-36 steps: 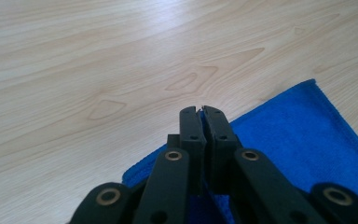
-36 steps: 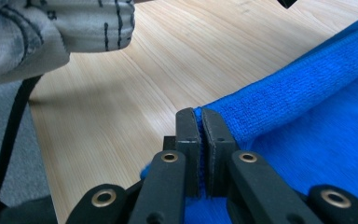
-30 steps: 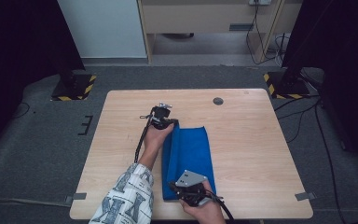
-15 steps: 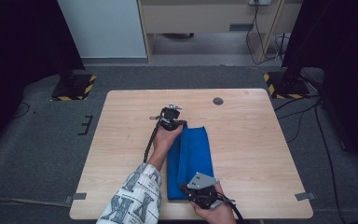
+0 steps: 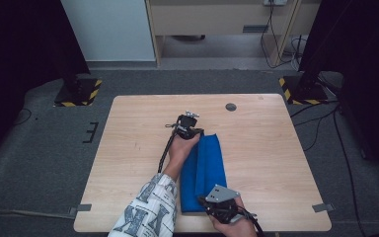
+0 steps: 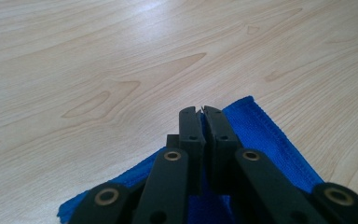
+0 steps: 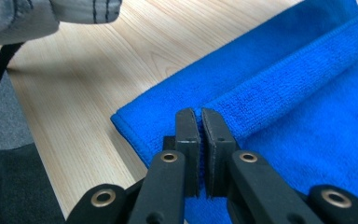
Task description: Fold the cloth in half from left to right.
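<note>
Landmark: the wooden table (image 5: 128, 148), with a small dark round disc (image 5: 231, 106) near its far edge.
Cloth: a blue cloth (image 5: 205, 173) lies folded into a long strip on the table, running from the near edge toward the middle, well short of the disc.
Cloth and left gripper: the left gripper (image 5: 191, 129) sits at the strip's far end, on the corner that faces the table's left side.
Cloth and right gripper: the right gripper (image 5: 208, 201) sits at the strip's near end, close to the table's near edge.
Left gripper jaws: in the left gripper view the left gripper (image 6: 202, 109) has its jaws pressed together with a thin edge of the blue cloth (image 6: 265, 135) pinched between the tips; bare table (image 6: 98, 60) lies beyond.
Right gripper jaws: in the right gripper view the right gripper (image 7: 198, 112) is clamped on the raised fold of the blue cloth (image 7: 307, 88), only a sliver of a gap between the pads.
Cloth layers: beside the right tips an upper fold rests on a flat lower layer, whose corner lies on the table (image 7: 98, 74).
Sleeve: a patterned sleeve (image 5: 148, 207) covers the left forearm, just beside the strip.
</note>
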{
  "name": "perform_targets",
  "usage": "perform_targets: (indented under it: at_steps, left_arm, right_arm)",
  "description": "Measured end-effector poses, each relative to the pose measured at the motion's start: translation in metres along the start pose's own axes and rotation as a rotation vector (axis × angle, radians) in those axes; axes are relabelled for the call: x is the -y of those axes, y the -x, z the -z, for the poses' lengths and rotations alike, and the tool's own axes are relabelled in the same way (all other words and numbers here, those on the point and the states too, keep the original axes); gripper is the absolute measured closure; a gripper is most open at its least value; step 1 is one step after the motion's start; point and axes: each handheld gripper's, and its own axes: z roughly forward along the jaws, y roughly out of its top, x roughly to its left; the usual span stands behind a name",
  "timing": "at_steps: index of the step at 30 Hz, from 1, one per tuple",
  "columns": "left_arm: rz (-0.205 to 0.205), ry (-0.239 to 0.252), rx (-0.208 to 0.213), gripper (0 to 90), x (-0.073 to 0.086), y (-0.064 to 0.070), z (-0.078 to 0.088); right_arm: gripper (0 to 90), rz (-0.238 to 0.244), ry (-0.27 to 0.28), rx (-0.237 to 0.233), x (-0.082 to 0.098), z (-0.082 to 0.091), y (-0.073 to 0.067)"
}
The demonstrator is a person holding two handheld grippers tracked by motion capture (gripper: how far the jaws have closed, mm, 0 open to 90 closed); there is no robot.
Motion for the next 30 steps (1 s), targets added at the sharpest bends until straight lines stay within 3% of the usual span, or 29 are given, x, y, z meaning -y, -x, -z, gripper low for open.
perform_targets:
  at_steps: [5,9,16,26,30]
  left_arm:
    - [-0.02,-0.006,-0.008,86.4,-0.005,0.009,-0.005]
    - [-0.023,-0.003,-0.011,86.5,-0.006,0.013,-0.009]
    - [-0.014,-0.009,-0.002,86.2,-0.004,0.014,-0.014]
    - [0.002,-0.008,0.015,85.8,-0.002,0.015,-0.018]
    - [0.004,-0.01,0.011,82.0,-0.002,0.017,-0.021]
  right_arm:
    - [86.5,0.009,-0.008,0.017,0.005,0.004,0.003]
    - [86.4,-0.012,-0.006,0.023,0.009,0.007,0.007]
    - [85.6,-0.041,-0.019,0.019,0.014,0.01,0.013]
    - [84.5,-0.03,-0.029,0.026,0.016,0.012,0.012]
    - [79.2,-0.043,-0.038,0.028,0.018,0.013,0.013]
